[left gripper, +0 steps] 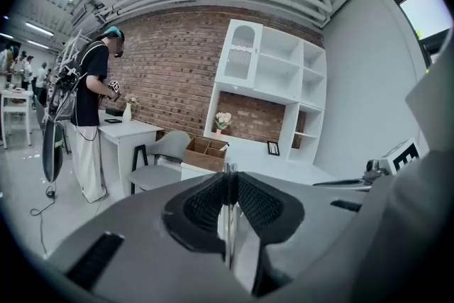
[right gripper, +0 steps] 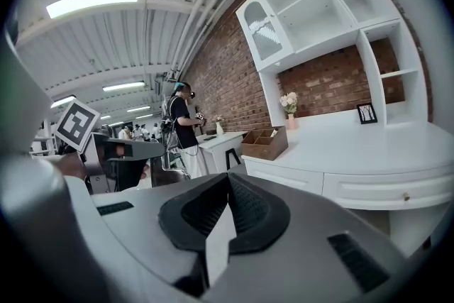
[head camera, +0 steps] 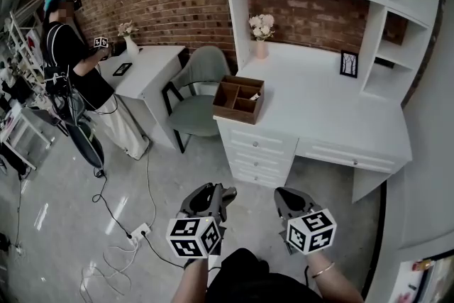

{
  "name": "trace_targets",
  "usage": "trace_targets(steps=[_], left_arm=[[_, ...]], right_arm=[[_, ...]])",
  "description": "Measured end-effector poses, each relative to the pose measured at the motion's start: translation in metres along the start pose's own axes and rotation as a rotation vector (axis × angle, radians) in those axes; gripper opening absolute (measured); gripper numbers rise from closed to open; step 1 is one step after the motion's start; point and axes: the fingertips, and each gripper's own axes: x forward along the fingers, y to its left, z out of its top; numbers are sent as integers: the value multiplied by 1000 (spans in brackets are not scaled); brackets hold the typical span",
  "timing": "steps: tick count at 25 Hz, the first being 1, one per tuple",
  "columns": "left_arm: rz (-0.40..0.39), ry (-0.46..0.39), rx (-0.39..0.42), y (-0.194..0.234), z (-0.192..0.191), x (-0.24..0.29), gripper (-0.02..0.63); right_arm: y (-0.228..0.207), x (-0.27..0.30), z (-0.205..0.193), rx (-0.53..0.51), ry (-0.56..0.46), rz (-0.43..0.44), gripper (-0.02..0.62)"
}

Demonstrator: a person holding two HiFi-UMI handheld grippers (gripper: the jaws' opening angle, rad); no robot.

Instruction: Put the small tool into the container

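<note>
A wooden box with open compartments (head camera: pixel 238 99) sits at the near left corner of the white desk (head camera: pixel 333 117); it also shows as the wooden box (left gripper: pixel 206 152) and the wooden box (right gripper: pixel 265 142). No small tool can be made out on the desk or in either gripper. My left gripper (head camera: pixel 221 190) and right gripper (head camera: pixel 282 194) hang side by side low over the floor, well short of the desk. The left gripper (left gripper: pixel 228 177) has its jaws pressed together with nothing between them. The right gripper (right gripper: pixel 227 182) is likewise shut and empty.
A grey chair (head camera: pixel 202 81) stands left of the desk. A person (head camera: pixel 71 60) works at a second white table (head camera: pixel 152 67). A flower vase (head camera: pixel 261 32) and picture frame (head camera: pixel 348 64) stand at the desk's back. Cables and a power strip (head camera: pixel 138 232) lie on the floor.
</note>
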Motion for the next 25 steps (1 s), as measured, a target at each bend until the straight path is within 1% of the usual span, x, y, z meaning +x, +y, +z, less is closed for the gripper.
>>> trace_targets(steps=[6,12,17,25], left_arm=[[8,-13,3,8,11,23,67],[-3,-14,10,18,22,60,67],[-21,-10,11,33,32,102,67],[-31,0,5,76,63,173,67]], right_arm=[[-19,9,4,11,-1,-16,5],[-42,31,13,20,-7,-43,5],[-63,64,21,28,0,-61,5],[-88,140,48,42,14,-72,5]])
